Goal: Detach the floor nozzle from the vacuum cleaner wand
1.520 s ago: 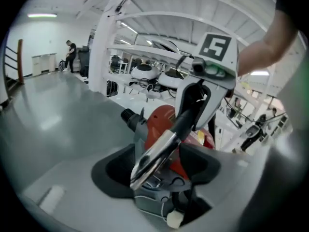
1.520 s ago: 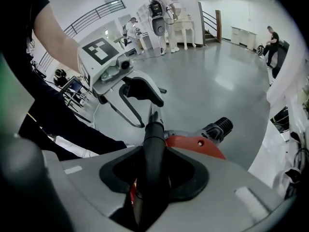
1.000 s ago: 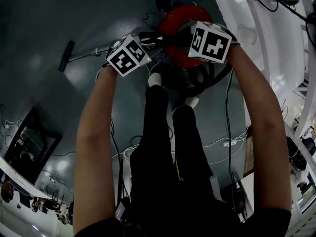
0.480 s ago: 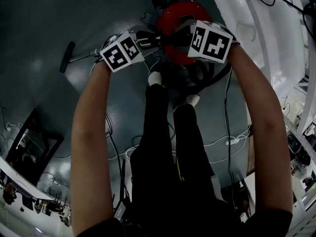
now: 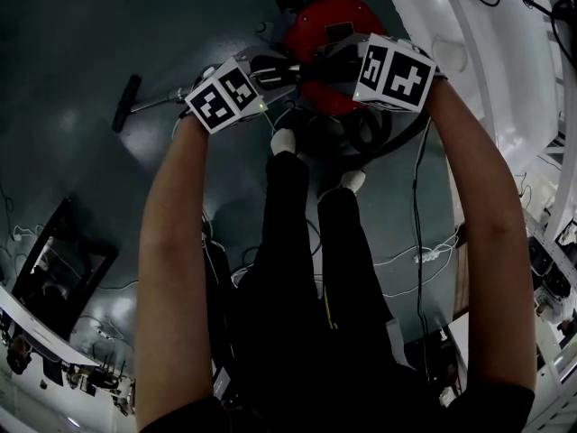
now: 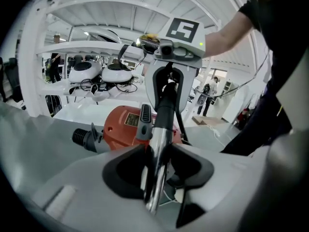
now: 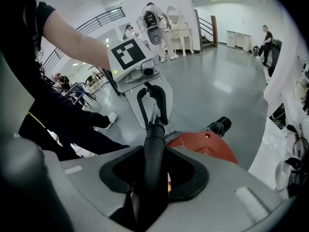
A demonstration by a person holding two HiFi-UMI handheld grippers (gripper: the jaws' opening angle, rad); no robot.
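The black bar-shaped floor nozzle shows only in the head view. It is small and dim on the grey floor, at the far left end of the thin chrome metal wand. Where nozzle and wand join is too dark and small to make out. Neither gripper view takes the nozzle in. It lies well apart from both grippers.

From above, the marker cubes and the person's forearms cover most of both grippers' jaws, so their state shows only in the gripper views. The left gripper has just been closing its jaws, and they now pinch the chrome wand, which runs up between the pads. Just beyond, the right gripper is clamped on the black curved handle tube that carries on from the wand. The two grippers face each other along this one line, close together.

Behind and under them sits the round red vacuum cleaner canister, partly covered by the right gripper's cube. A coil of black hose lies beside it, near the person's white shoes. The person's black-trousered legs fill the middle of the head view. Loose cables trail over the floor beside the legs.
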